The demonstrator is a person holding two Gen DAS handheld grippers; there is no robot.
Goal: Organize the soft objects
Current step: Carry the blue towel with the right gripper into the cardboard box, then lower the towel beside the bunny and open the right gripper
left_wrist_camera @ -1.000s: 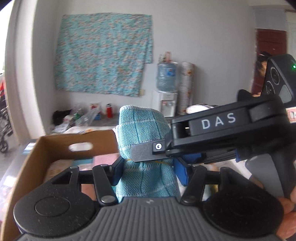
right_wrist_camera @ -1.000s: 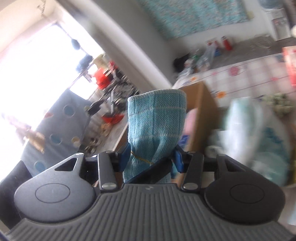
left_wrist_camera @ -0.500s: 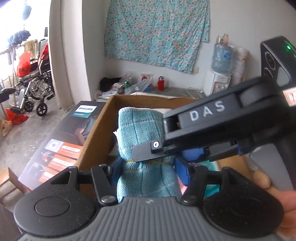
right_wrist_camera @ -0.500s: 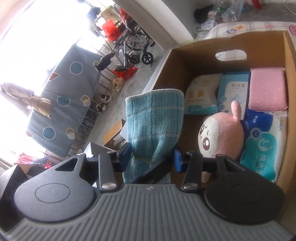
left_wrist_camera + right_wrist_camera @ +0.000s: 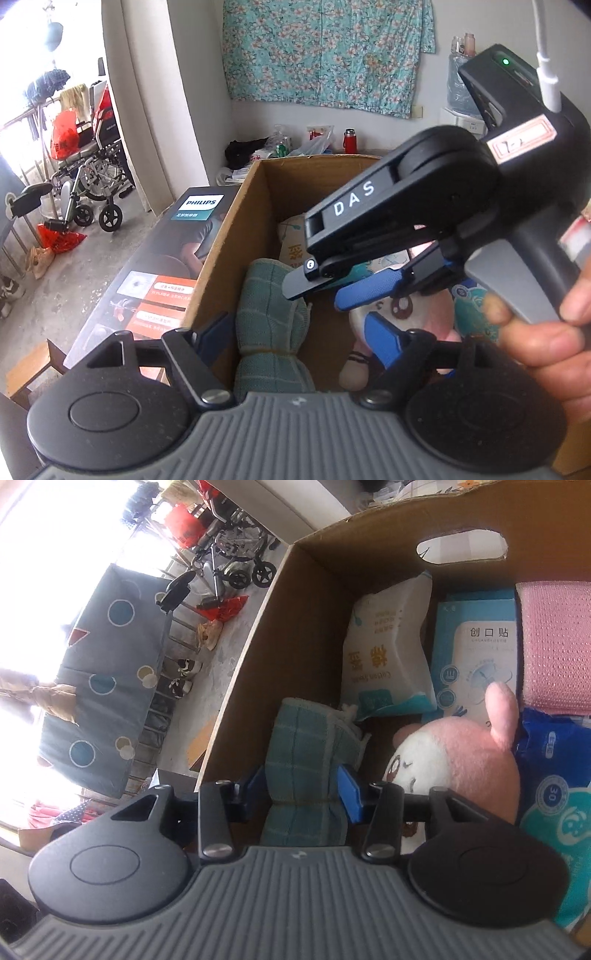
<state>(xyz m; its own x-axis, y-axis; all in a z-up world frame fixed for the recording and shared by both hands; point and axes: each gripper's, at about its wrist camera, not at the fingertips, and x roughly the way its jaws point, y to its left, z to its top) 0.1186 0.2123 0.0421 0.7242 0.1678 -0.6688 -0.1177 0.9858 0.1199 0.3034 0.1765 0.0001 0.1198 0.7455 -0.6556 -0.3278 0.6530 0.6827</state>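
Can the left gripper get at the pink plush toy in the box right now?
Probably not cleanly. The left gripper, its jaws opening, has the teal towel between them, and the right gripper crosses above the plush toy in the cardboard box.

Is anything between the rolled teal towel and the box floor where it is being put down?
Nothing visible blocks it. The teal towel, pinched by the right gripper, hangs inside the cardboard box by its left wall, in the gap beside the pink plush toy. The floor directly under the towel is hidden.
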